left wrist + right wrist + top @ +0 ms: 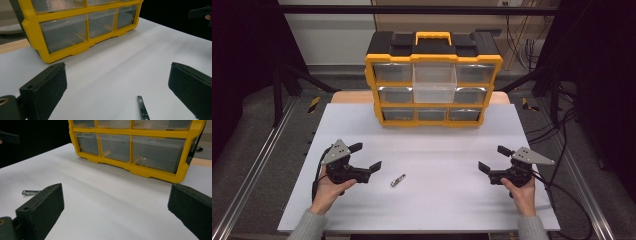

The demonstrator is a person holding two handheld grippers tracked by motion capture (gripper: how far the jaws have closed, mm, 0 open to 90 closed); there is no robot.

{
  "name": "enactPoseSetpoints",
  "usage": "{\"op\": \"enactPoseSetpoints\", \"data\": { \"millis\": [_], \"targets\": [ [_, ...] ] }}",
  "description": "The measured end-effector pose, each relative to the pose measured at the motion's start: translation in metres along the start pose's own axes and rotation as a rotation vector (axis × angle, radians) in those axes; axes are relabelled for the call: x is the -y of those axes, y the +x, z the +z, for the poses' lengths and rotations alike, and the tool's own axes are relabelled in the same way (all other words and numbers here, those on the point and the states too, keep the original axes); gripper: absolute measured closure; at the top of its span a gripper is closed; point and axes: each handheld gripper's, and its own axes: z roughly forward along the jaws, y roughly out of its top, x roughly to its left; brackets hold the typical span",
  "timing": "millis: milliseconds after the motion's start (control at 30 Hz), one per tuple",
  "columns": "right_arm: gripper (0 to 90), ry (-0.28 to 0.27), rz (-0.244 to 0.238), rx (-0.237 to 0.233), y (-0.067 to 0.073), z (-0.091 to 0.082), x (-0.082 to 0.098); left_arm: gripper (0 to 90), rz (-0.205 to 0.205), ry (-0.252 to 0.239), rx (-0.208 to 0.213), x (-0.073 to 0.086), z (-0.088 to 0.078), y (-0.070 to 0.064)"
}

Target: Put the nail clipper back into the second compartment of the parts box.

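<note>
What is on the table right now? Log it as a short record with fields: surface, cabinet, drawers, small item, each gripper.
surface: white table top
cabinet: yellow and black drawer organizer at the far side, yellow carry handle on top
drawers: clear; the top middle drawer is pulled out, the others look pushed in
small item: slim metal piece lying flat, nearer the left gripper
left gripper: open, holding nothing, fingers wide apart
right gripper: open, holding nothing

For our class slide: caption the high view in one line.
Two open tools flank a small metal piece before a yellow drawer organizer.
</note>
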Motion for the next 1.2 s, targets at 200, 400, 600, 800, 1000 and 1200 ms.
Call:
{"op": "enactPoseSetpoints", "data": {
  "millis": [200,400,600,800,1000,1200],
  "targets": [
    [1.0,0.003,-0.002,-0.005,0.000,0.000,0.000,1.9,0.012,0.039,0.008,0.000,0.010,-0.007],
    [1.0,0.006,-0.003,-0.004,0.000,0.001,0.000,2.3,0.018,0.088,0.012,0.006,0.021,-0.011],
    [0.9,0.006,-0.003,-0.004,0.000,0.000,0.000,2.1,0.027,0.141,0.016,0.012,0.029,-0.017],
    [0.9,0.006,-0.003,-0.004,0.000,0.000,0.000,2.7,0.027,0.196,0.021,0.021,0.040,-0.023],
    [0.9,0.007,-0.004,-0.003,0.000,0.001,0.001,2.9,0.041,0.261,0.023,0.027,0.047,-0.029],
    [0.9,0.006,-0.001,-0.003,0.000,0.000,0.000,4.4,0.027,0.296,0.025,0.031,0.052,-0.034]
  ]
}}
